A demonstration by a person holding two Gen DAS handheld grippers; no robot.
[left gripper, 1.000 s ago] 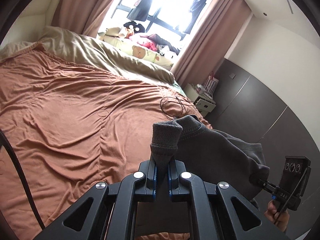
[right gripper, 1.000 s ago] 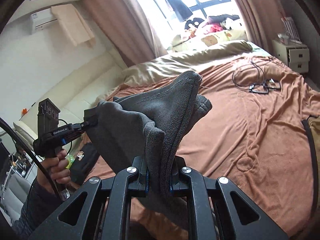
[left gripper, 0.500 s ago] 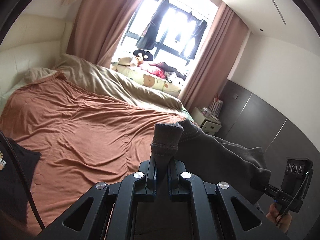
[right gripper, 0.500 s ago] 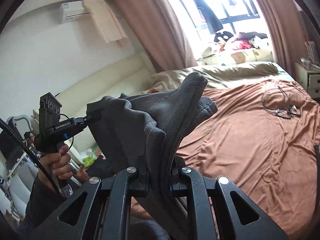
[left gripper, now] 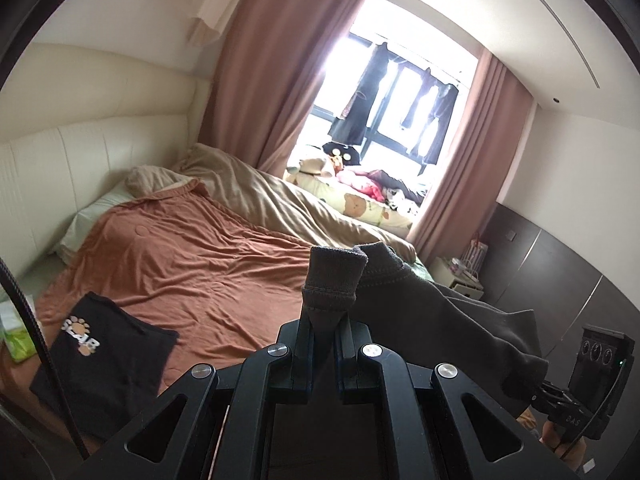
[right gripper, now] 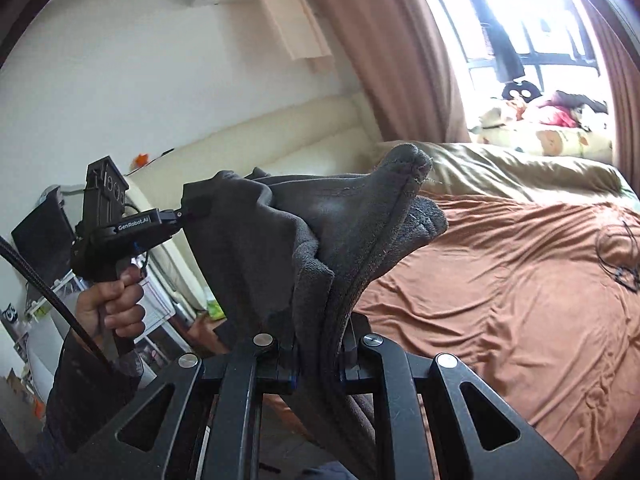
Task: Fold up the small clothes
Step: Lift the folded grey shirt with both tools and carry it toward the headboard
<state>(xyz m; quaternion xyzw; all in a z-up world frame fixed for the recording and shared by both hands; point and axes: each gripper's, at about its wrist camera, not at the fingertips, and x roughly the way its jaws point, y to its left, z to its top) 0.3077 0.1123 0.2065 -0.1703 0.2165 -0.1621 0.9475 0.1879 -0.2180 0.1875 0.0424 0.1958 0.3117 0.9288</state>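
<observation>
A dark grey fleece garment (left gripper: 420, 312) hangs in the air, stretched between both grippers above the bed. My left gripper (left gripper: 324, 344) is shut on a ribbed cuff that sticks up between its pads. In the right wrist view, the left gripper (right gripper: 182, 213) pinches the far corner of the grey garment (right gripper: 280, 248), with a hand (right gripper: 112, 304) on its handle. My right gripper (right gripper: 318, 344) is shut on a bunched, seamed fold of the cloth. From the left wrist view, the right gripper (left gripper: 534, 396) holds the other end at lower right. A folded black garment (left gripper: 104, 360) with a paw print lies on the bed.
The bed has a rust-orange cover (left gripper: 192, 264) and a beige duvet (left gripper: 280, 200) at the far side. Stuffed toys lie by the window (left gripper: 360, 192). A white nightstand (left gripper: 460, 280) stands at the right wall. A black cable (right gripper: 620, 264) lies on the cover.
Both grippers have risen and swung left with the grey garment still held between them. The folded black garment has come into the left wrist view.
</observation>
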